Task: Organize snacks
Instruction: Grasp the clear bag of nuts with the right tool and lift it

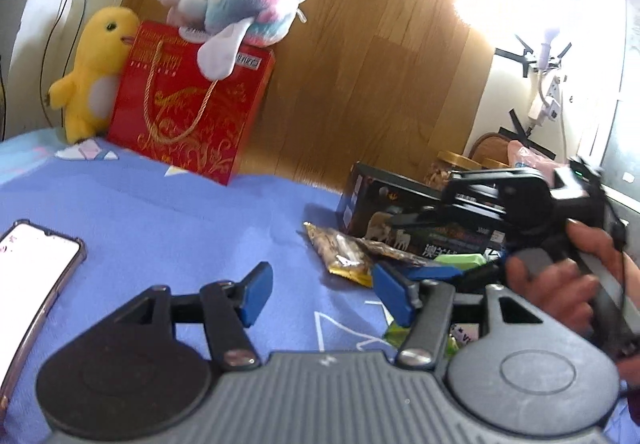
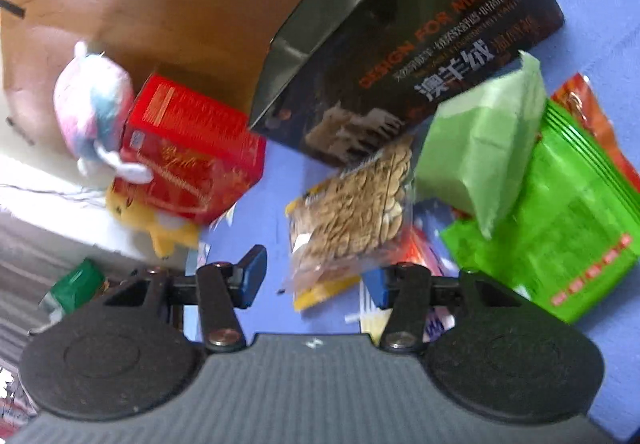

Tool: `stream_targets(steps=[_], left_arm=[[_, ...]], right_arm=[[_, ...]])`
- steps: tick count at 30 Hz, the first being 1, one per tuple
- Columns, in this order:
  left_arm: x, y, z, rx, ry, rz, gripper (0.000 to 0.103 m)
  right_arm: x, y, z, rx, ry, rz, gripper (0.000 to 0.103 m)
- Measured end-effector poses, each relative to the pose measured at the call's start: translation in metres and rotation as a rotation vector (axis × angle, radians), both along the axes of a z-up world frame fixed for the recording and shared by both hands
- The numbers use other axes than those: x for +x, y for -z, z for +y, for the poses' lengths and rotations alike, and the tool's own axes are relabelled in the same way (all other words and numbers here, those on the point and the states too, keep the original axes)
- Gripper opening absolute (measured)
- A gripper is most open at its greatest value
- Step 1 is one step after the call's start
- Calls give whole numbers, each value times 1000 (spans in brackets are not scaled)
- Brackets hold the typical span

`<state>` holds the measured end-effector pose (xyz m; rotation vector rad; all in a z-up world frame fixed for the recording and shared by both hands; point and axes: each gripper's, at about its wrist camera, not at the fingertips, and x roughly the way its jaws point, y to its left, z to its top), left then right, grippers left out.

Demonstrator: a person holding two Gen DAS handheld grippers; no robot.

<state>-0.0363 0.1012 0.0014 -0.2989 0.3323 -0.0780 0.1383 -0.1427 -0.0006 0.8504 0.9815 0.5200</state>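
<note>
**A:** Where do the snacks sit?

**B:** In a loose pile on the blue cloth (image 2: 248, 203), just in front of the black box (image 2: 420, 43). The clear bag of seeds (image 2: 352, 203) lies nearest the camera in the right wrist view, its far end touching the box. Beside it are a pale green pack (image 2: 480, 147) and a bright green pouch (image 2: 560, 236), the pack overlapping the pouch. An orange-red packet (image 2: 600, 123) shows behind the pouch.

**A:** And the grippers?

**B:** The right gripper (image 2: 316, 280) has its blue pads apart. The near end of the seed bag lies between them, but the pads do not press on it. The left gripper (image 1: 324, 292) is also spread, with only bare cloth between its fingers; the pile lies just past its right finger.

**A:** What crowds the area?

**B:** The black box stands tilted over the far edge of the pile. In the left wrist view the person's right hand (image 1: 560, 284) and its tool cover much of the pile. Further back, well apart from the snacks, a red gift bag (image 1: 188, 103) stands against the wood panel (image 1: 360, 63), with a yellow plush (image 1: 96, 71) leaning at its side and a pink-and-blue plush (image 1: 236, 7) on top. A phone (image 1: 36, 268) lies at the left edge of the cloth. Some jars (image 1: 456, 163) sit behind the box, too blurred to read.
</note>
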Motion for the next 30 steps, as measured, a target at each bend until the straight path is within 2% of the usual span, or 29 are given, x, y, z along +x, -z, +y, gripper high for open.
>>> stream_targets(steps=[2, 3, 6, 11, 14, 20, 25, 29, 30], left_arm=[[-2, 0, -1, 5, 3, -13, 57], [-3, 0, -1, 2, 4, -18, 57], [-3, 0, 0, -7, 5, -25, 57], [-3, 0, 2, -19, 5, -28, 57], [-3, 1, 3, -27, 2, -28, 58], [-1, 1, 8, -56, 13, -9, 61], [8, 5, 14, -118, 80, 48, 61], [19, 9, 19, -170, 142, 137, 61], [19, 9, 19, -174, 144, 154, 61]], right_arm=[[2, -3, 4, -22, 38, 2, 49], [5, -2, 4, -30, 51, 4, 38], [15, 8, -1, -16, 74, 31, 23], [9, 6, -12, -10, 68, 22, 14], [-8, -8, -23, -44, 8, -59, 11], [-61, -27, -58, -96, -200, -229, 11], [-99, -9, -80, -169, -238, -256, 16], [-114, 5, -86, -293, -227, -290, 42], [-117, 5, -86, -301, -229, -308, 44]])
